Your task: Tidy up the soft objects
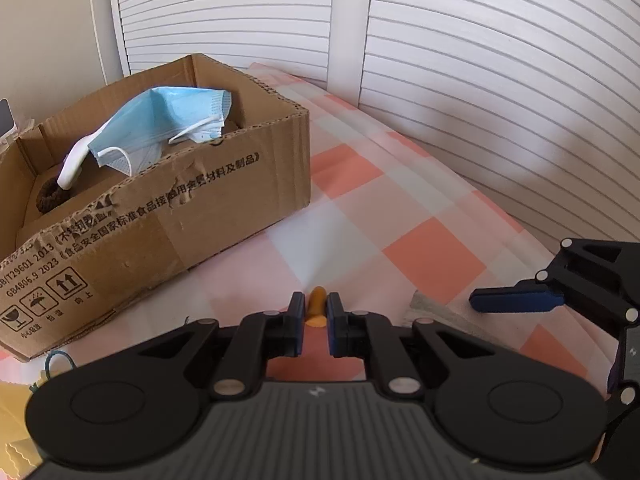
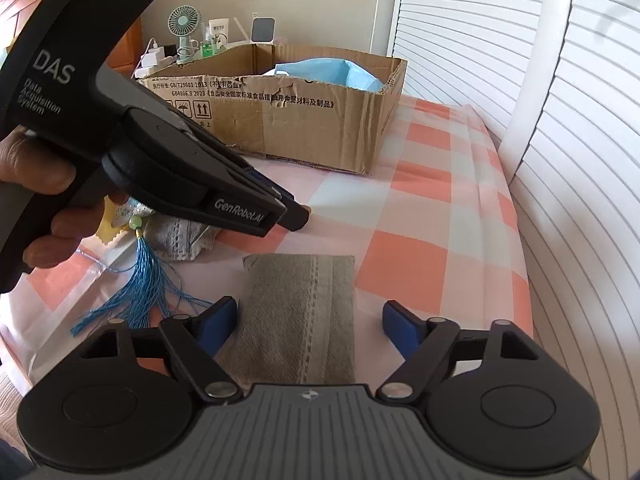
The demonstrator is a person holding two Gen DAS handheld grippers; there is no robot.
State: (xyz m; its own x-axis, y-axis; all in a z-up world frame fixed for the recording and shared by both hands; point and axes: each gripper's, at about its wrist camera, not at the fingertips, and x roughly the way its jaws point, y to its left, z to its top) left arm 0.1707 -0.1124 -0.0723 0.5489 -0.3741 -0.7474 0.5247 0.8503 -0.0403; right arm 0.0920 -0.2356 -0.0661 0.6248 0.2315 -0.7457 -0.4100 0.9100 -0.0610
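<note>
Left gripper (image 1: 315,312): jaws pressed together on a small orange earplug (image 1: 317,305), pads touching it on both sides, its tip poking out past the fingertips. It sits low over the checked sheet (image 1: 432,256), in front of the cardboard box (image 1: 168,216) and just off that box's near right corner

Right gripper (image 2: 310,320): jaws spread, straddling a folded grey cloth (image 2: 300,312). The blue pads (image 2: 224,318) stand clear of the cloth on both sides, no contact visible, nothing gripped. The cloth lies flat on the sheet, well in front of the box, on the near side from the right wrist camera

In the left view the right gripper's blue finger comes in from the right edge, well to the right of the box. In the right view the left gripper body crosses from upper left, held by a hand (image 2: 44,184), nose pointing down at the sheet just in front of the box

Inside the box: blue face mask (image 1: 168,124) draped across the middle, a white curved piece (image 1: 74,164) leaning toward the left end, a dark ring-shaped hair tie (image 1: 50,198) on the floor at the left end

Left of the box's front, on the sheet: blue tassel (image 2: 140,284) with a green bead, a grey lace-edged cloth (image 2: 180,236) right behind it, a yellow scalloped item partly hidden by the left gripper, can't tell what it is

Behind the box: small green fan (image 2: 184,24), bottles, charger clutter. Right of the box: white slatted doors (image 1: 500,80)
</note>
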